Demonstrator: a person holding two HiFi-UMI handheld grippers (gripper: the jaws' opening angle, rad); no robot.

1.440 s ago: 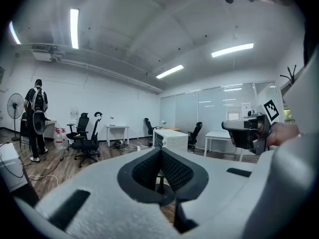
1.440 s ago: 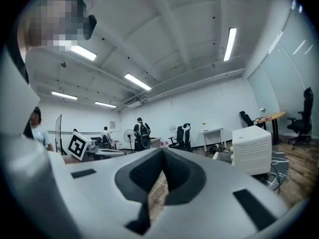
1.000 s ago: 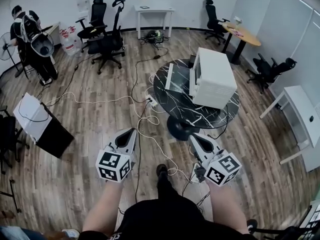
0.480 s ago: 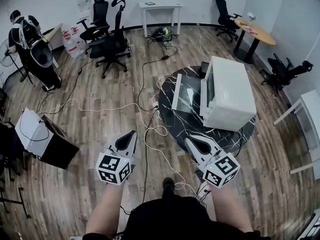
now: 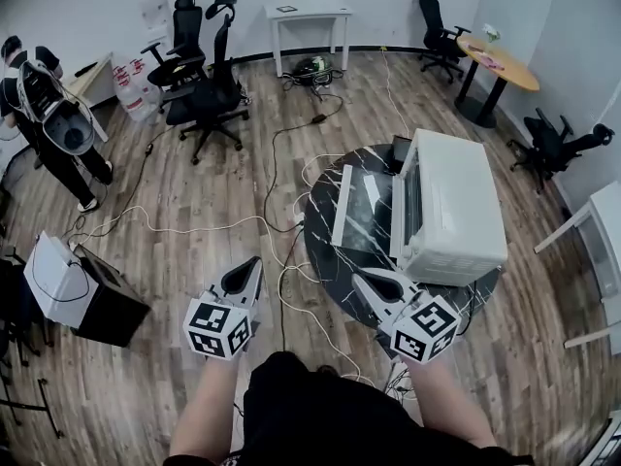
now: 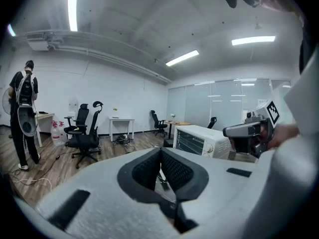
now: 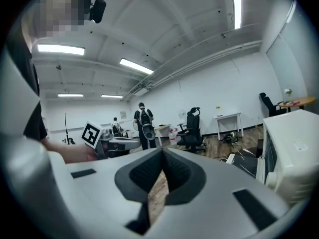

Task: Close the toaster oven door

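Head view: wood plank floor (image 5: 194, 183), brown, grey in patches, with loose white cables (image 5: 194, 227) trailing across it. White walls (image 5: 97, 8) at the far side. Two black office chairs (image 5: 199, 85) at 11 o'clock, water jugs (image 5: 131, 81) just beside them. Small white desk (image 5: 306, 13) against the wall at 12. Another black chair (image 5: 434, 22) at 1, round wooden table (image 5: 500, 66) at 2, one more chair (image 5: 555, 144) toward 3. Round dark marble table (image 5: 320, 260) near centre, 3 o'clock side. Black box with a white top (image 5: 87, 294) at 8. Left gripper view: ceiling strip lights (image 6: 183, 58) lit, glass partition (image 6: 224, 101) along the far side.
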